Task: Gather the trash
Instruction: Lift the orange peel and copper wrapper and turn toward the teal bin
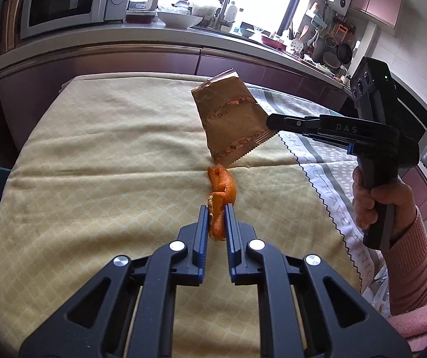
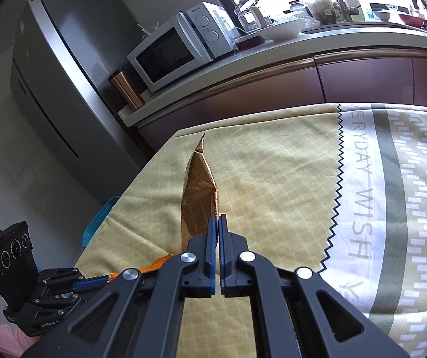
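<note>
My left tool pinches the orange peel, right tool clamps the wrapper; lifting both gently, grips firm.

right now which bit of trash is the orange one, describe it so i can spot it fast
Find the table under the yellow patterned cloth, below the kitchen counter. Near its middle, the left tongs are shut on a curled strip of orange peel. It is small, bright and matte, unlike the flat, shiny brown wrapper that the right tongs hold beyond it.

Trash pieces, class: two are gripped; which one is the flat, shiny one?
The gold foil wrapper, pinched at its edge by the right gripper. The orange peel in the left gripper is curled and matte.
</note>
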